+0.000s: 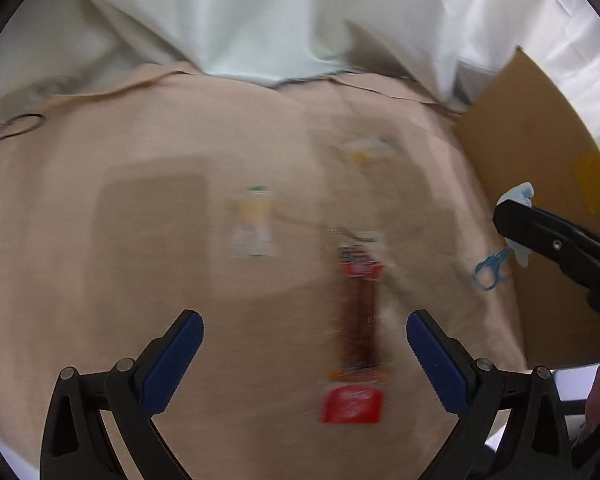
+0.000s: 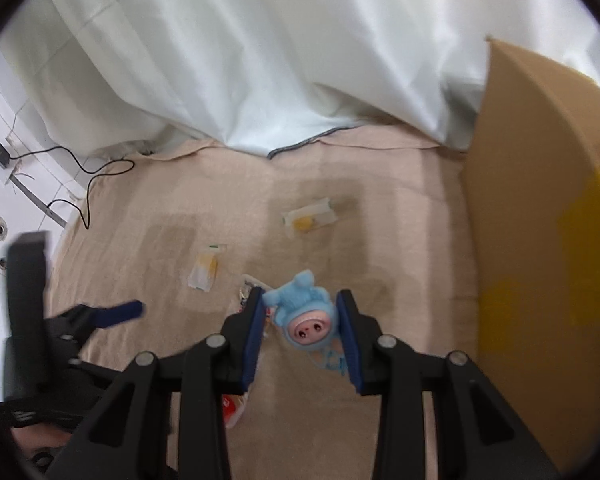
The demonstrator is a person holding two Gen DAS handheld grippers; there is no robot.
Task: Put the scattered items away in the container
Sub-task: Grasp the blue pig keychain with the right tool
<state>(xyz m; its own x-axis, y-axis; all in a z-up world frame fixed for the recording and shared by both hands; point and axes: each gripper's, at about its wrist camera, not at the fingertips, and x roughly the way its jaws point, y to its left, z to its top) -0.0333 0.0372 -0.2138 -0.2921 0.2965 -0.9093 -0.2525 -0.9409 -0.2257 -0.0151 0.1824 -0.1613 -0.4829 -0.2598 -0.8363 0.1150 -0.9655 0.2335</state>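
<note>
Two blue pads of the left gripper (image 1: 304,354) stand wide apart over the beige cloth (image 1: 100,280), a blurred red snack stick (image 1: 358,320) lying between them. Right wrist view: the right gripper (image 2: 302,338) is clamped on a blue plush keychain (image 2: 304,316), lifted beside the cardboard box (image 2: 540,240).

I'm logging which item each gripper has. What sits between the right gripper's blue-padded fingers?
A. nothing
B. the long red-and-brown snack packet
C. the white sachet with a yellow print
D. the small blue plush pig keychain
D: in the right wrist view the small blue plush pig keychain sits between the blue pads of the right gripper, lifted off the beige cloth.
</note>
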